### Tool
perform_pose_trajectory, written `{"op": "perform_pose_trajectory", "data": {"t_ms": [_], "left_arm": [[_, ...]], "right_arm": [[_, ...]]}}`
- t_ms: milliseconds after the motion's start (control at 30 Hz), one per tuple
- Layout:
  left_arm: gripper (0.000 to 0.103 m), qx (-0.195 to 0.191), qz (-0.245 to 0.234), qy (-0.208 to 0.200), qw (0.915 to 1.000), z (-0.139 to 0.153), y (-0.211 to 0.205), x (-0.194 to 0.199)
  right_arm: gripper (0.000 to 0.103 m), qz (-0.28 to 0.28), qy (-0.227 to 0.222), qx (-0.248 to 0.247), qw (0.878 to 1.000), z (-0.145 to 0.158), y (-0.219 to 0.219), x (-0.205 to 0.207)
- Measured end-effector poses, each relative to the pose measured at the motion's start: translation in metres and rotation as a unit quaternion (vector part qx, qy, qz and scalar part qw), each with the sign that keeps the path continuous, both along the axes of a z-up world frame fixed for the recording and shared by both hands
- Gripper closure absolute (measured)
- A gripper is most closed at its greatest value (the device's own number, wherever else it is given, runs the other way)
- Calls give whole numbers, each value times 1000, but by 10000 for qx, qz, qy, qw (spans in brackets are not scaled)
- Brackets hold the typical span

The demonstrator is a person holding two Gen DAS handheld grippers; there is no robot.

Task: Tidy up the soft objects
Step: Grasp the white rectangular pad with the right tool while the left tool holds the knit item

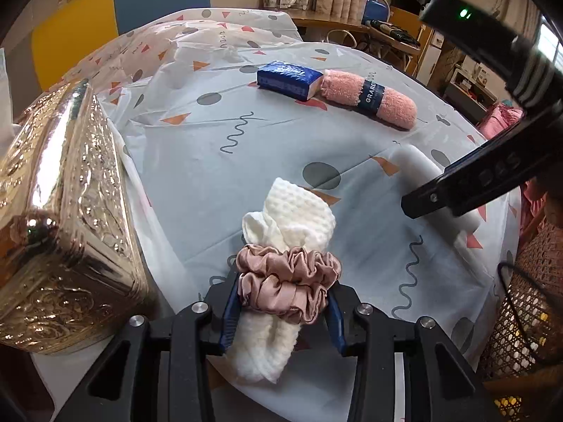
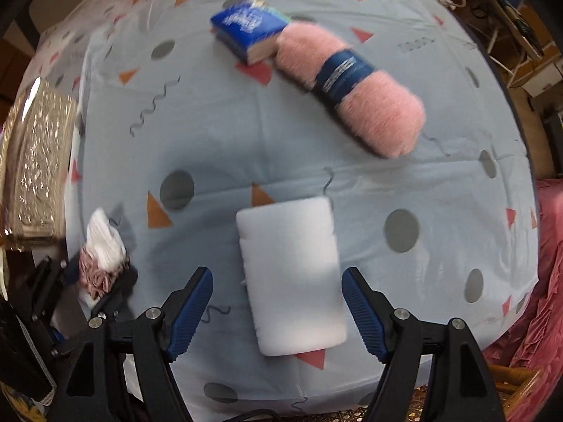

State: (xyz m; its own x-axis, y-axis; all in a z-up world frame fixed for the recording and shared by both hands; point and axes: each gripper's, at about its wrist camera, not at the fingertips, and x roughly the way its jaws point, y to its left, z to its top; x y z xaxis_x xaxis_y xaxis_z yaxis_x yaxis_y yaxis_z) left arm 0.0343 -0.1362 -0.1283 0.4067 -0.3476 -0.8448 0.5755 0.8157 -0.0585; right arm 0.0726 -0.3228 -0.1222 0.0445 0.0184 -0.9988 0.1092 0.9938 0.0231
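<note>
My left gripper [image 1: 283, 302] is shut on a white waffle cloth [image 1: 299, 218] bound by a dusty-pink satin scrunchie [image 1: 286, 285], holding it just above the tablecloth. It also shows in the right wrist view [image 2: 102, 246]. My right gripper [image 2: 278, 302] is open, its jaws on either side of a white foam block [image 2: 292, 281] without touching it. In the left wrist view the right gripper [image 1: 457, 190] hovers over that block [image 1: 422, 165]. A pink yarn skein [image 2: 352, 84] with a navy band and a blue tissue pack [image 2: 246, 24] lie further back.
An ornate gold box [image 1: 59, 211] stands at the left. The table has a pale blue patterned cloth [image 2: 246, 133]. A woven rattan basket [image 1: 527, 302] sits off the right edge, pink fabric [image 2: 549, 281] beside it. Chairs and shelves stand behind.
</note>
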Motion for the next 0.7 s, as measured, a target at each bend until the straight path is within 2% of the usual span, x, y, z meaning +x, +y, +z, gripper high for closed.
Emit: {"op": "perform_pose_trajectory", "data": {"t_ms": [33, 67, 100, 133, 200, 333, 367, 433, 533, 633, 667, 700], "left_arm": [[60, 0, -1, -3, 10000, 0, 1, 0], [60, -7, 2, 2, 10000, 0, 2, 0], [60, -20, 8, 13, 10000, 0, 2, 1], [60, -11, 12, 19, 10000, 0, 2, 1], [60, 49, -9, -1, 10000, 0, 0, 2], [60, 75, -21, -11, 10000, 0, -1, 2], [60, 73, -23, -9, 10000, 0, -1, 2], [61, 50, -6, -13, 10000, -1, 0, 2], [61, 56, 3, -35, 10000, 0, -1, 1], [60, 46, 9, -38, 10000, 0, -1, 1], [60, 52, 10, -51, 10000, 0, -1, 1], [60, 53, 17, -55, 10000, 0, -1, 1]], "right_arm": [[31, 37, 33, -215, 9998, -3, 3, 2], [48, 29, 14, -319, 9995, -4, 4, 5], [87, -53, -37, -120, 9999, -3, 3, 7], [86, -155, -160, 33, 9997, 0, 2, 10], [86, -193, -486, -135, 9985, 7, 4, 16], [86, -685, -794, -109, 9944, 5, -5, 27], [86, -760, -871, 36, 9933, 7, -9, 27], [86, -798, -955, 244, 9919, 12, -19, 23], [86, -825, -1067, 171, 9907, 18, -34, 16], [85, -909, -1135, 543, 9879, 16, -47, 12], [83, -1006, -1171, 629, 9860, 14, -57, 15], [72, -1094, -1217, 717, 9839, 12, -60, 15]]}}
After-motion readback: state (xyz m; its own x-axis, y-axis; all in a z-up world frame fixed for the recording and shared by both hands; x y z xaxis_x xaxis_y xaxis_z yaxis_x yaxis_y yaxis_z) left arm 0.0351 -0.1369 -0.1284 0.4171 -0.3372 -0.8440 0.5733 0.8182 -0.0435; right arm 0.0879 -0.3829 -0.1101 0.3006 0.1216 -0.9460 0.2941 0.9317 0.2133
